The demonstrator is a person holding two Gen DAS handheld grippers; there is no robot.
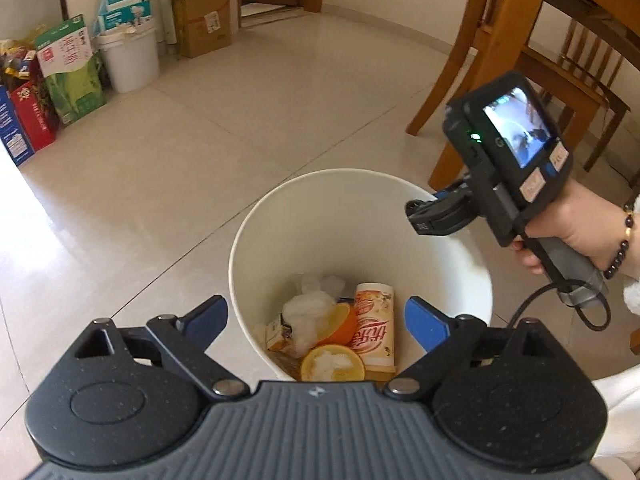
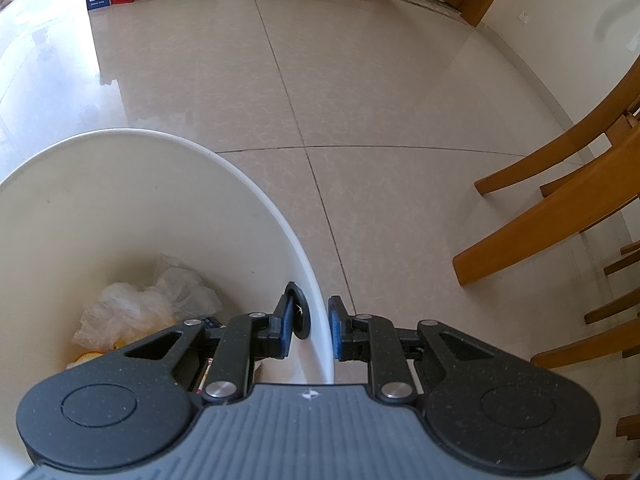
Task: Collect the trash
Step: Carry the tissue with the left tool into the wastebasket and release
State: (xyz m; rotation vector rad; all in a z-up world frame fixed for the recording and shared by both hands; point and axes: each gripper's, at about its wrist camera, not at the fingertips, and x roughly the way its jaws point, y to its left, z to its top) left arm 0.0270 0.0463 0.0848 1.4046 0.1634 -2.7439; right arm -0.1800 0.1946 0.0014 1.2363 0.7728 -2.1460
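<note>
A white trash bin (image 1: 340, 232) stands on the tiled floor. At its bottom lie a printed paper cup (image 1: 374, 320), orange halves (image 1: 332, 362), crumpled plastic wrap (image 1: 308, 312) and a small carton (image 1: 278, 334). My left gripper (image 1: 316, 312) hovers over the bin's mouth, its jaws spread wide with nothing between them. My right gripper (image 1: 430, 212), held by a hand (image 1: 580, 224) wearing a bead bracelet, is shut on the bin's far right rim. In the right wrist view the right gripper (image 2: 314, 320) has one pad inside and one outside the bin wall (image 2: 160, 200), beside the wrap (image 2: 152, 300).
Wooden chairs (image 1: 500, 60) (image 2: 560, 208) stand close to the right of the bin. Along the far wall are coloured cartons (image 1: 68, 68), a white bucket (image 1: 128, 56) and a cardboard box (image 1: 204, 16). Tiled floor (image 2: 360, 100) lies between the bin and the wall.
</note>
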